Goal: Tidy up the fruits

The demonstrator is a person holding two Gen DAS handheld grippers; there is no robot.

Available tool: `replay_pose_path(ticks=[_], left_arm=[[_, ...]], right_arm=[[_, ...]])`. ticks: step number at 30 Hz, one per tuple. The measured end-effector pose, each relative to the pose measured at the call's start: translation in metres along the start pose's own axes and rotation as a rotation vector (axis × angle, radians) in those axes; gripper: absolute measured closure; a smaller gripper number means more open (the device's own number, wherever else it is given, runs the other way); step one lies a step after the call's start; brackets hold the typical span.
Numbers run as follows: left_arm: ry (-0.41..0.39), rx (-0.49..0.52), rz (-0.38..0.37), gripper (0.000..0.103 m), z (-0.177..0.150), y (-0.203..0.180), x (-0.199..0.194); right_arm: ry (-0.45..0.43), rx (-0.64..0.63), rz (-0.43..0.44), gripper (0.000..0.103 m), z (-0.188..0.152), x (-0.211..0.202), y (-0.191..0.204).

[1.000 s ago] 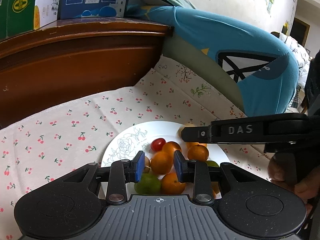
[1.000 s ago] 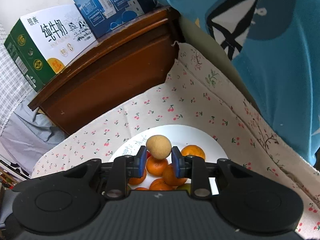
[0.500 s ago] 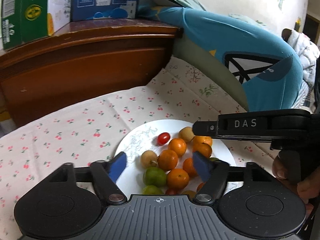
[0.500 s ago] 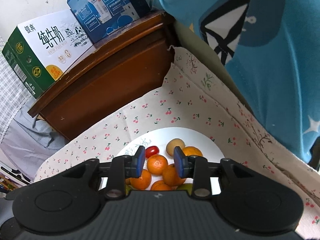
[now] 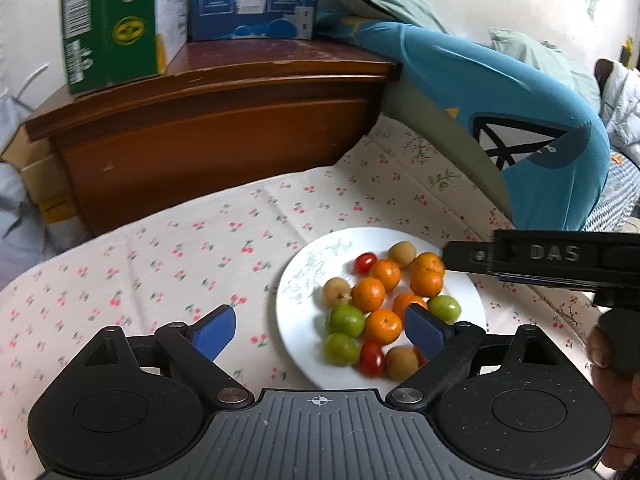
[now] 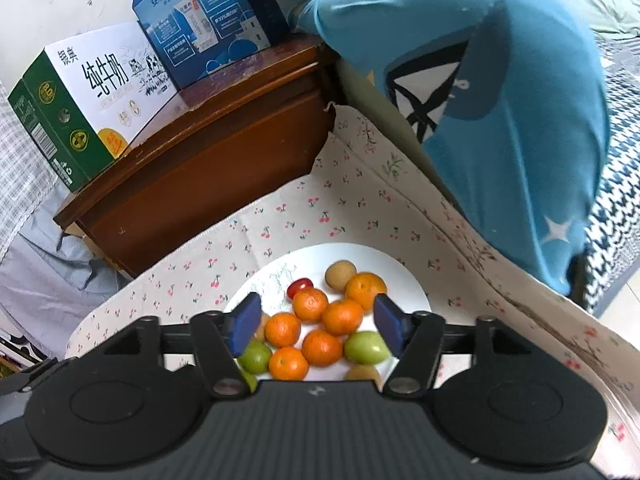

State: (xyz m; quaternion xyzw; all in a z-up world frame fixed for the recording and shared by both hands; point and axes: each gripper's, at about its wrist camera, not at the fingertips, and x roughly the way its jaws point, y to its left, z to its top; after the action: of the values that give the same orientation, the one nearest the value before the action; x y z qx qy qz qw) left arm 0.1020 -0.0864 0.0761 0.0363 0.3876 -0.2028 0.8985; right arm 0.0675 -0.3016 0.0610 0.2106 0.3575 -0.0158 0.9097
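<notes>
Left gripper (image 5: 320,330): jaws opening wide w/ nothing between the pads; hanging above the near-left part of the plate, pointing down at a slant.
Right gripper (image 6: 316,320): jaws opening, nothing held; the pile is showing through the gap below, fruit not touching the pads.
Plate (image 5: 296,320): white, sitting on the cherry-print cloth (image 5: 160,264); all fruit is lying on it, none on the cloth.
Fruit vs left jaws: green fruits (image 5: 346,320) and an orange (image 5: 383,326) are lying ahead of and below the gap, toward its right pad.
Fruit vs right jaws: oranges (image 6: 342,317) are sitting dead centre below the gap, so the right hand is looking better lined up, judging by both views.
Long axis: none to speak of; fruits are round, so approach angle is mattering little.
Far side of plate: tan fruit (image 6: 340,274) is resting at the back edge, touching an orange, beside a red tomato (image 6: 299,286).
Beyond: wooden headboard (image 5: 224,136) w/ cartons on top.
Change vs 1 s ago: right pads were clenched on the tan fruit, now lying on the plate; left pads were nearly shut, now spreading; both grippers are pulling up and back.
</notes>
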Motion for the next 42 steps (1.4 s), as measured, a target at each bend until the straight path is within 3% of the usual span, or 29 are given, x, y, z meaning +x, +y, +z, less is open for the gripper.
replay_pose_path(ticks=[6, 16, 33, 42], left_arm=[[0.027, -0.036, 0.030, 0.010, -0.007, 0.008, -0.012], [0.072, -0.070, 0.079, 0.009, -0.018, 0.007, -0.023], [0.117, -0.051, 0.179, 0.009, -0.028, -0.001, -0.018], [0.135, -0.065, 0.199, 0.009, -0.029, 0.003, -0.011]], right_arm=[[0.015, -0.002, -0.034, 0.026, -0.009, -0.019, 0.005], [0.057, -0.044, -0.112, 0.020, -0.031, -0.042, 0.011], [0.157, -0.101, -0.234, 0.015, -0.049, -0.031, 0.022], [0.162, -0.124, -0.257, 0.015, -0.050, -0.026, 0.027]])
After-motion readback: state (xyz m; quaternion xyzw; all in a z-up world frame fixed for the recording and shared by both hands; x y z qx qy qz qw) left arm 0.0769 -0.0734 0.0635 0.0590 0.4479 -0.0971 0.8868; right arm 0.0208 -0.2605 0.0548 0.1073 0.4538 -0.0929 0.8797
